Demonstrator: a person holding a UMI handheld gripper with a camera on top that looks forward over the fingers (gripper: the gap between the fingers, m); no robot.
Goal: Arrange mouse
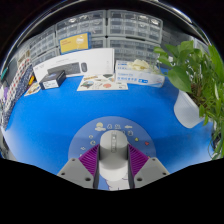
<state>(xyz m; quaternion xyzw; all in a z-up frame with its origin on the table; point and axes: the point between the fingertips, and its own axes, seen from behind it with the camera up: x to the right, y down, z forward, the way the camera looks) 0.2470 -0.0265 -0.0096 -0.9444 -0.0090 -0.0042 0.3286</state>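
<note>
Tool (113, 163) clamped on grey mouse (113, 147), purple pads (91, 160) pressing both sides, over round mat (112, 128) on blue bench (60, 120), drawer cabinets (110, 25) beyond, contents unclear.

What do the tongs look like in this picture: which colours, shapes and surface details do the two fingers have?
The tongs have two grey, blocky fingers that widen toward the base. Each inner face bears a purple pad with fine ridges. No cable, marking, hand or sleeve is visible.
</note>
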